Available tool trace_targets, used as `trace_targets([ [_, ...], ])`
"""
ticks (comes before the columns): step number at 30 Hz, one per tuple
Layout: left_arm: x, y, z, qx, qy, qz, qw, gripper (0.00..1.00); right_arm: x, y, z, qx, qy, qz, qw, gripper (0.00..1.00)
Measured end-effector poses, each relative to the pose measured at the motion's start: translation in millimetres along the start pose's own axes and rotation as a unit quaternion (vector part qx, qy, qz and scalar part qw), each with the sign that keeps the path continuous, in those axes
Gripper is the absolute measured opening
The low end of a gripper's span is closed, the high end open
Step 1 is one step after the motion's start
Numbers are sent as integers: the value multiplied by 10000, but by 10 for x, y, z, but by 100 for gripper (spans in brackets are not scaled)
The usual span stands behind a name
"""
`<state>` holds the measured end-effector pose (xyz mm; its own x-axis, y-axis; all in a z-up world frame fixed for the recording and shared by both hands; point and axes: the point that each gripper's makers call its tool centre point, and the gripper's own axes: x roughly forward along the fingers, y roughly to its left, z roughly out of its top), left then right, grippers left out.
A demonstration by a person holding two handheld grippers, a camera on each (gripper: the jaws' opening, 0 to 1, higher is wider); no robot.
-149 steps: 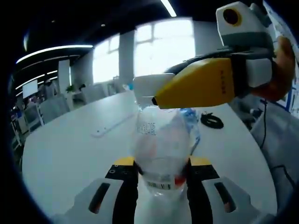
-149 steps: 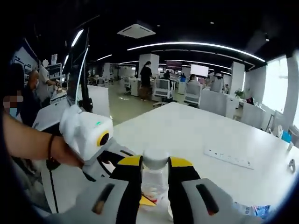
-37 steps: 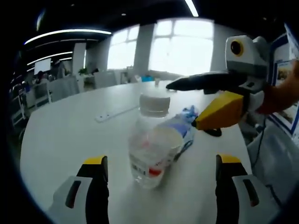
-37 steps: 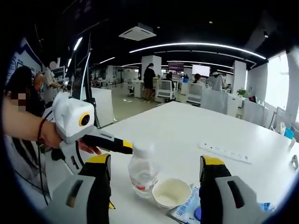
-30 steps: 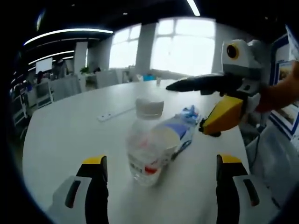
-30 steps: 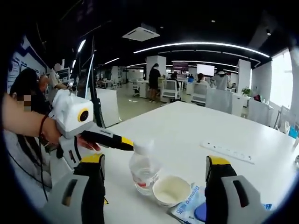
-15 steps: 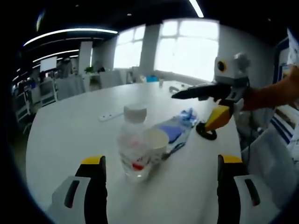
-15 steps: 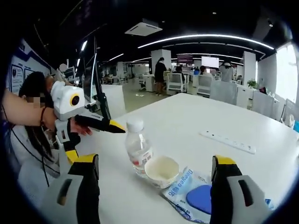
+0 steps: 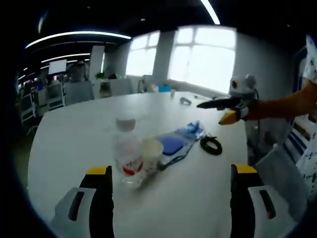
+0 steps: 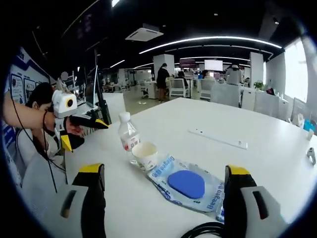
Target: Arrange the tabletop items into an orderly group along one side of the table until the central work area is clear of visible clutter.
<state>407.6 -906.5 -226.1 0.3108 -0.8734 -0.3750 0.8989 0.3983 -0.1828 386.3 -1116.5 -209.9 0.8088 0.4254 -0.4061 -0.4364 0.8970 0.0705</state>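
Open-plan office; bright windows (image 9: 208,57) on far wall; ceiling light strips (image 10: 213,39); desks and chairs (image 10: 218,91) beyond; dark ceiling.

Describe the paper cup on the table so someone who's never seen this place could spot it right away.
On the big white table, find the row of items near one edge. The paper cup stands upright between a clear water bottle and a flat plastic packet with a blue pad inside. It is the short, open-topped, cream one.
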Motion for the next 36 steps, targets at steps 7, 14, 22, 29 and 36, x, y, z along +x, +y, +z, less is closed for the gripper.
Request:
trace_targets([
  [7,-46,-143,-33,-62,-32,81,9999,96,-415,-281,-247,70,59,-228,9997,99],
  [14,-65,-307,-29,-104,-107,137,9998,96,-812,-469,-458,127,33,-444,9989,99],
  [22,-8,-468,-82,-205,-237,214,9993,96,-1199,-654,-784,300,74,-701,9971,99],
  [29,77,-651,-94,-208,-248,238,9992,96,-1458,-790,-1037,429,164,-835,9954,99],
  [36,83,-749,-221,-263,-206,358,9988,96,-1651,-847,-1153,544,113,-904,9944,99],
])
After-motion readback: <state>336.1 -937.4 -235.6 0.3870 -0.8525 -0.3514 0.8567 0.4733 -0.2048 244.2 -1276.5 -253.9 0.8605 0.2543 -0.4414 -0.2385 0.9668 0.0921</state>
